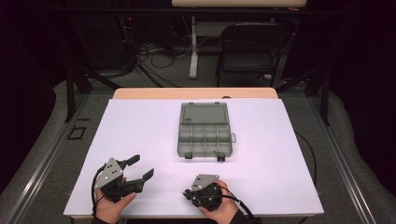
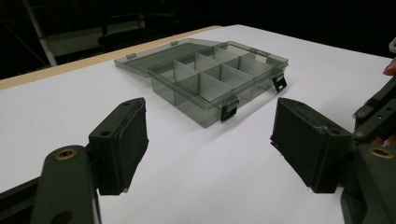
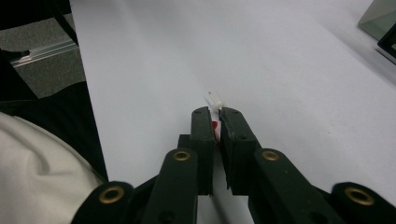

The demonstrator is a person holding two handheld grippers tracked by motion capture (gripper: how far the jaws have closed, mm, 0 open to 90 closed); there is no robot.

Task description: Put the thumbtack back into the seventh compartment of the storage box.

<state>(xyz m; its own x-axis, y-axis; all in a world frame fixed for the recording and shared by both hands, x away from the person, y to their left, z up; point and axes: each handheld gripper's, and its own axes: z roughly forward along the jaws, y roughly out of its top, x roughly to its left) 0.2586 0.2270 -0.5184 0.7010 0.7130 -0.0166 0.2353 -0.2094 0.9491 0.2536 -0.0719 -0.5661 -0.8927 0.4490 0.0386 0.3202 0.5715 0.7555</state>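
Note:
A clear grey compartment box [image 1: 204,133] lies open mid-table on the white sheet, its lid [image 1: 204,113] folded back flat; its cells look bare [image 2: 210,79]. My left gripper [image 1: 142,166] rests at the front left, open, with nothing between its wide-apart pads [image 2: 130,140]; it faces the box. At the front right my right gripper [image 1: 188,192] points left, low over the sheet. Its jaws are shut on a small white and red piece [image 3: 215,101], whose white tip sticks out past the fingertips. A corner of the box [image 3: 380,21] shows at the upper right of the right gripper view.
The white sheet [image 1: 140,121] covers a wooden table whose far edge [image 1: 196,93] shows behind the box. Beyond it stand a black chair [image 1: 247,46], a white table leg [image 1: 193,46] and floor cables. A pale sleeve [image 3: 32,172] lies close to the right gripper.

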